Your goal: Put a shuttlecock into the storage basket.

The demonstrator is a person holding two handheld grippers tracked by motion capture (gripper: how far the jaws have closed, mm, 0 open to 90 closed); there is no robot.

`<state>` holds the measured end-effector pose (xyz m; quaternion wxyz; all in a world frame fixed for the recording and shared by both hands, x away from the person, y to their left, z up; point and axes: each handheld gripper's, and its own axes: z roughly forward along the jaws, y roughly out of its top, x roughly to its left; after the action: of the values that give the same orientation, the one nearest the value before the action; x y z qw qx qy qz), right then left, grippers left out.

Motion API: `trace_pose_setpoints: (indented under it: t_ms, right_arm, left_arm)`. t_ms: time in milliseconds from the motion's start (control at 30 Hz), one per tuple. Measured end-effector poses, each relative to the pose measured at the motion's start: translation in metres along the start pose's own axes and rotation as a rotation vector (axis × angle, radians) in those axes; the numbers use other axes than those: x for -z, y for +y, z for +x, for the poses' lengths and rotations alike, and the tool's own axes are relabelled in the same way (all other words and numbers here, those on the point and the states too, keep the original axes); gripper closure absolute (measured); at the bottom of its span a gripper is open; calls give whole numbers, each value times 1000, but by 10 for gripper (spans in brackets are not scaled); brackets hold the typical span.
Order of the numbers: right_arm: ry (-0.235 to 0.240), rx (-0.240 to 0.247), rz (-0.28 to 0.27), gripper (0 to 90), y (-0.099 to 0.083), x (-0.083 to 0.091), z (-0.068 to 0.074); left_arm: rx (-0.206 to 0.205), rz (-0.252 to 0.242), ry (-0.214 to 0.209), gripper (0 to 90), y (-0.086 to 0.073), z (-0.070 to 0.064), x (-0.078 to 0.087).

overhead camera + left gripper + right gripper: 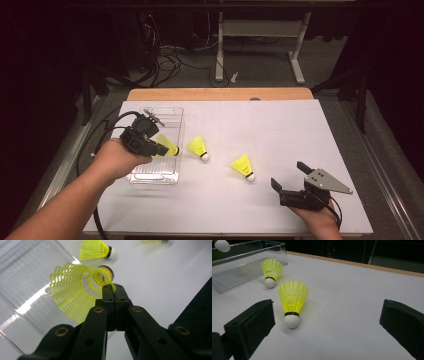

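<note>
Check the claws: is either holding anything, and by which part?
The left claw is shut on a yellow shuttlecock, pinching the edge of its mesh skirt near the cork. The right claw is open and holds nothing.

A white sheet (280, 125) covers the table, leaving a bare wooden strip (220, 94) along the table's far edge. Beyond the table, on the grey floor, stands a white desk frame (260, 30). Left of the frame lies a tangle of dark cables (167, 55).
</note>
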<state>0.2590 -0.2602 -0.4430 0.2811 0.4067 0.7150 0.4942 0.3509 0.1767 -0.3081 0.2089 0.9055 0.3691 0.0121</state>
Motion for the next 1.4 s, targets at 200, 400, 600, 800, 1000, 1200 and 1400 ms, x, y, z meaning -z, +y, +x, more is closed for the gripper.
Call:
trace_pose_setpoints:
  t_ms: [200, 400, 600, 800, 1000, 1200, 1400]
  right_arm:
    - [0, 0, 0, 4, 0, 0, 0]
    - [0, 0, 0, 4, 0, 0, 0]
    - [0, 0, -1, 4, 0, 0, -1]
    - [-1, 0, -1, 4, 0, 0, -1]
    - [1, 0, 0, 4, 0, 0, -1]
    - [4, 4, 1, 4, 0, -1, -1]
    - [1, -7, -4, 4, 0, 2, -2]
  left_arm:
    - [21, 5, 29, 897, -7, 9, 6]
    - [51, 15, 45, 897, -13, 20, 5]
    - [92, 10, 56, 897, -17, 30, 1]
    - [115, 23, 63, 897, -17, 37, -5]
    - [134, 16, 60, 897, -15, 43, -9]
    - [138, 22, 59, 897, -8, 45, -20]
    - [153, 50, 70, 897, 0, 51, -31]
